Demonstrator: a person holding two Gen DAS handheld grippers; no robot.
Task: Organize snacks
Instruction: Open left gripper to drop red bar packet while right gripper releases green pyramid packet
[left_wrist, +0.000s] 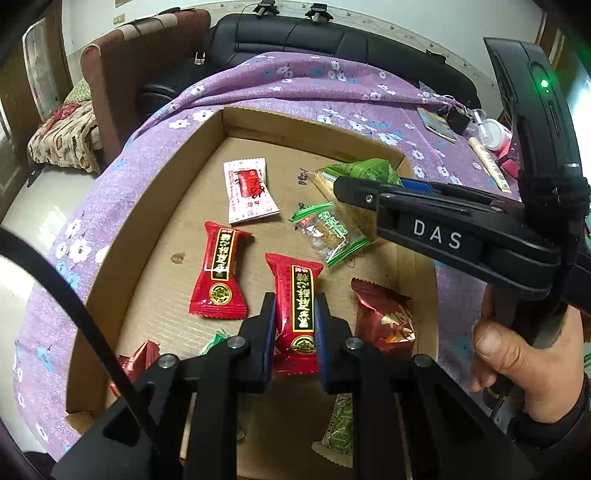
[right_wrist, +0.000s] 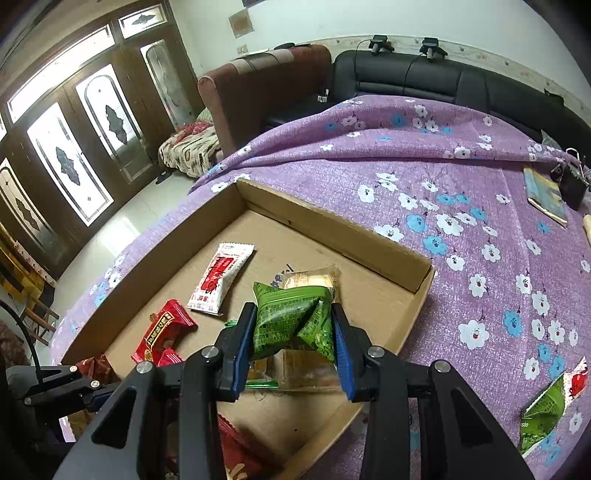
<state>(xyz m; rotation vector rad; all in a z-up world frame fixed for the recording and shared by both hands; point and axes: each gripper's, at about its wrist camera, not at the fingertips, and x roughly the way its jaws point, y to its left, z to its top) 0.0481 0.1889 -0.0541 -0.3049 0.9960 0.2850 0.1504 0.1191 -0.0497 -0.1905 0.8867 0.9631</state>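
A shallow cardboard tray (left_wrist: 155, 206) lies on a purple flowered cloth and holds several wrapped snacks. My left gripper (left_wrist: 295, 306) is shut on a red snack packet (left_wrist: 297, 291) with black-and-gold lettering, over the tray's near part. A matching red packet (left_wrist: 219, 277) lies to its left. My right gripper (right_wrist: 293, 325) is shut on a green pyramid-shaped packet (right_wrist: 291, 319), held above the tray's right side; it also shows in the left wrist view (left_wrist: 365, 171). A white-and-red sachet (left_wrist: 249, 190) lies near the tray's far end.
A clear green-edged cracker packet (left_wrist: 328, 230) and a dark red foil packet (left_wrist: 384, 314) lie in the tray. Another green packet (right_wrist: 546, 410) lies on the cloth right of the tray. A phone (right_wrist: 546, 195), clips and small items sit at the far right. Sofas stand behind.
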